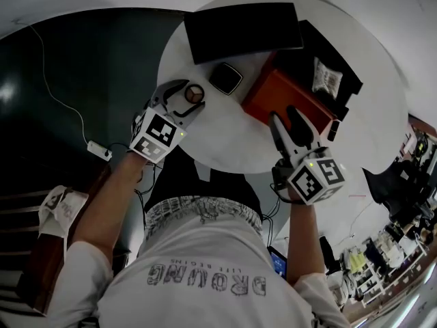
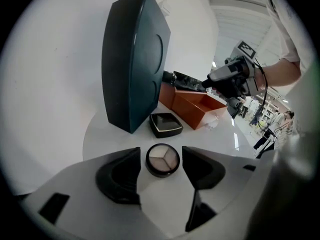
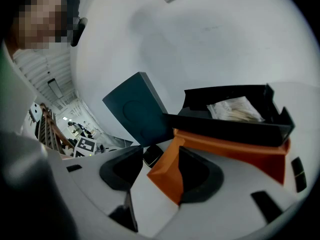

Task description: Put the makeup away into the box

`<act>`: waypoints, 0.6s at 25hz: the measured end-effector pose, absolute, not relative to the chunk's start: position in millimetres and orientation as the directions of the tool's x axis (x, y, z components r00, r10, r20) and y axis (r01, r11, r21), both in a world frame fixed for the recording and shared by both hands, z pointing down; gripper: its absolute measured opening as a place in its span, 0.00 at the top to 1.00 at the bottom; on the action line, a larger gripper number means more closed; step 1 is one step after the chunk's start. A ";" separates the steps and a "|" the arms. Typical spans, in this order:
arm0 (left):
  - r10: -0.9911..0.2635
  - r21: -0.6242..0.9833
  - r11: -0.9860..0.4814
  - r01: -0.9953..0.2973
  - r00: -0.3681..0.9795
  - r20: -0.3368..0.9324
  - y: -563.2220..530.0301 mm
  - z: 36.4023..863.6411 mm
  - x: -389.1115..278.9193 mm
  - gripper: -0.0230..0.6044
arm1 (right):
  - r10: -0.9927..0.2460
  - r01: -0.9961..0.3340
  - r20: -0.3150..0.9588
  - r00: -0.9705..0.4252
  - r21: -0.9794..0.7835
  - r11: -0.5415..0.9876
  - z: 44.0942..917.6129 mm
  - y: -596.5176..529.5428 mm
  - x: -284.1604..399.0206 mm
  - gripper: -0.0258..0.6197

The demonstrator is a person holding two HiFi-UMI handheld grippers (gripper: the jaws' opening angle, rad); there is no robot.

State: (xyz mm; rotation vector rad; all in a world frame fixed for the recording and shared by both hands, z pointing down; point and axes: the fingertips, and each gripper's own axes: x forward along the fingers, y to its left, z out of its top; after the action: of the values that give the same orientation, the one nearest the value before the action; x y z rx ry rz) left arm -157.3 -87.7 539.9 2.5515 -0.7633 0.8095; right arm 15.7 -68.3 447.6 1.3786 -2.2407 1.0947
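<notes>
A round eyeshadow compact (image 1: 194,93) (image 2: 162,160) lies on the white round table (image 1: 225,139), between the jaws of my left gripper (image 1: 186,98) (image 2: 161,154). That gripper is open, with a gap on each side of the compact. Beyond it sits a square black compact (image 1: 225,78) (image 2: 166,124) (image 3: 152,155). The orange box (image 1: 283,94) (image 2: 192,104) (image 3: 235,149) stands to the right. My right gripper (image 1: 285,117) (image 3: 160,154) is open and straddles the box's near corner, with table showing beside its left jaw.
A dark teal lid (image 1: 242,29) (image 2: 132,64) (image 3: 137,111) lies at the table's far side. A black tray (image 1: 341,80) (image 3: 225,121) with a clear packet (image 1: 326,77) (image 3: 232,109) rests on the orange box. A white adapter (image 1: 99,150) and cable lie on the dark floor at left.
</notes>
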 end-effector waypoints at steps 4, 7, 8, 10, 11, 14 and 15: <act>-0.383 0.143 -0.802 -0.580 0.682 0.623 -85.1 541.2 -156.0 0.52 | -0.630 -0.859 0.599 -0.494 -0.450 0.245 448.9 -65.2 16.8 0.60; -0.384 0.141 -0.801 -0.582 0.680 0.625 -84.6 541.4 -156.3 0.54 | -0.635 -0.858 0.594 -0.493 -0.452 0.243 449.1 -64.0 17.7 0.60; -0.385 0.138 -0.801 -0.583 0.678 0.626 -84.5 541.8 -156.4 0.55 | -0.636 -0.859 0.595 -0.492 -0.451 0.242 449.1 -63.6 18.2 0.60; -0.389 0.133 -0.800 -0.585 0.674 0.628 -84.4 542.5 -156.5 0.57 | -0.632 -0.863 0.604 -0.487 -0.446 0.238 448.5 -62.4 19.1 0.61; -0.391 0.129 -0.800 -0.586 0.673 0.628 -84.6 542.8 -156.6 0.57 | -0.632 -0.864 0.605 -0.485 -0.445 0.237 448.3 -61.8 19.5 0.61; -0.399 0.113 -0.802 -0.586 0.667 0.629 -84.8 543.8 -157.0 0.59 | -0.639 -0.863 0.597 -0.485 -0.448 0.236 448.6 -59.9 20.8 0.61; -0.401 0.107 -0.804 -0.585 0.665 0.630 -84.8 544.0 -156.8 0.59 | -0.639 -0.863 0.598 -0.484 -0.447 0.235 448.7 -59.0 21.3 0.61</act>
State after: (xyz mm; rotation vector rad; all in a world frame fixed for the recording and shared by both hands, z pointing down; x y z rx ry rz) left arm -156.8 -84.8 544.0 2.5821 -0.7866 0.8723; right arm 21.3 -59.0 448.7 1.4002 -2.2217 1.0994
